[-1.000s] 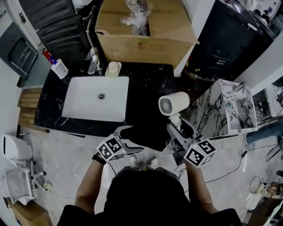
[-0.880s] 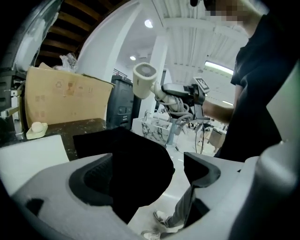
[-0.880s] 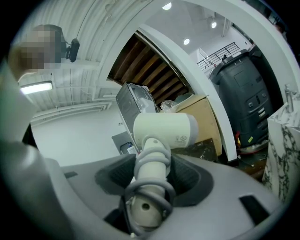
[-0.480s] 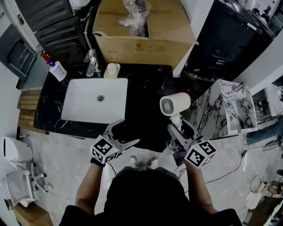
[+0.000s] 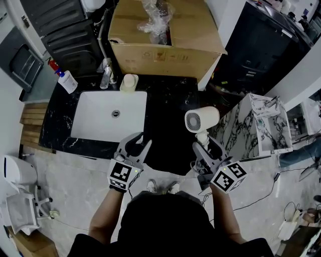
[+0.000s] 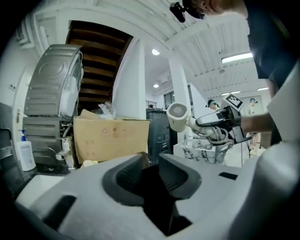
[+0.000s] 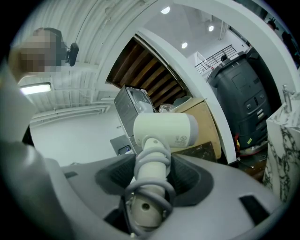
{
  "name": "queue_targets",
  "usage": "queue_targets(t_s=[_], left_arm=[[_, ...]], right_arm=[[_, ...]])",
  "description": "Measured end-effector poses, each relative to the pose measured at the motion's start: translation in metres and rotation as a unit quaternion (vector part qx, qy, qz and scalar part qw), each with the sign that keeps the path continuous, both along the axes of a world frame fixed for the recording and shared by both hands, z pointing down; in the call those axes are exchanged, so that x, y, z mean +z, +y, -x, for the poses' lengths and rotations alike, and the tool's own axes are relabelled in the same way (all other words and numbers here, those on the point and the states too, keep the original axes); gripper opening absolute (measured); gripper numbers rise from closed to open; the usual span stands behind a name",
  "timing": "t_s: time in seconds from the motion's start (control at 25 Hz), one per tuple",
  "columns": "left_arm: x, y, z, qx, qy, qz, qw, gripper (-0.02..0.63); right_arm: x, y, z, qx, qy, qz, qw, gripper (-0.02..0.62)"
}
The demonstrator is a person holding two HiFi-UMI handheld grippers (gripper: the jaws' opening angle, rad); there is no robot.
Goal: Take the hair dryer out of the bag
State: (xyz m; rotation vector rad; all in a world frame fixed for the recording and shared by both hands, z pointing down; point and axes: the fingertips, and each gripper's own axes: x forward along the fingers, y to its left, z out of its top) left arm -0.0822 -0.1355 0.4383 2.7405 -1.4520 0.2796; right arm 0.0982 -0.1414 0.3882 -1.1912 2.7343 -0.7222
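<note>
Right hand-held gripper is clamped on the handle of the hair dryer, its pads pressing on both sides of the handle, and the grey cord is wound round the handle in loops. Left hand-held gripper holds nothing. Its jaws have just been closing and now stand with only a narrow gap between them, and it points out over the near edge of the worktop.

That worktop is black with pale veins and is the largest surface in the head view. A big open cardboard box sits at its far side, with crumpled clear plastic lying in the opening. A white rectangular sink is set into the left half of the worktop.

Just off the worktop's right end stands the bag, white with a dark marble pattern, its top open. The hair dryer is out of that bag. It is cream-white, held in the air to the bag's left, above the right part of the worktop, with its round grille turned towards the person.

Behind the sink stand a white pump bottle, a metal tap and a small cream pot.
</note>
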Motion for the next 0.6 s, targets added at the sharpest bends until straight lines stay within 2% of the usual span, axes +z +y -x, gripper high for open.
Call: queue_targets(t_s=[0.04, 0.16, 0.28, 0.44, 0.6], left_arm=[[-0.003, -0.002, 0.004, -0.009, -0.002, -0.006, 0.9999, 0.090], [-0.010, -0.004, 0.017, -0.031, 0.002, -0.013, 0.9994, 0.075], [-0.026, -0.008, 0.034, -0.073, 0.007, -0.035, 0.9967, 0.041], [-0.050, -0.007, 0.065, -0.142, 0.018, -0.076, 0.9868, 0.021], [-0.064, 0.003, 0.089, -0.183, 0.022, -0.098, 0.9778, 0.021]], right_arm=[[0.000, 0.000, 0.000, 0.001, 0.000, -0.001, 1.000, 0.241], [-0.003, -0.001, -0.002, 0.004, 0.000, -0.004, 1.000, 0.241], [-0.006, -0.003, -0.005, 0.008, 0.000, -0.006, 1.000, 0.241], [-0.009, -0.007, -0.010, 0.016, 0.000, -0.009, 1.000, 0.241], [-0.013, -0.009, -0.015, 0.029, 0.000, -0.015, 0.999, 0.241]])
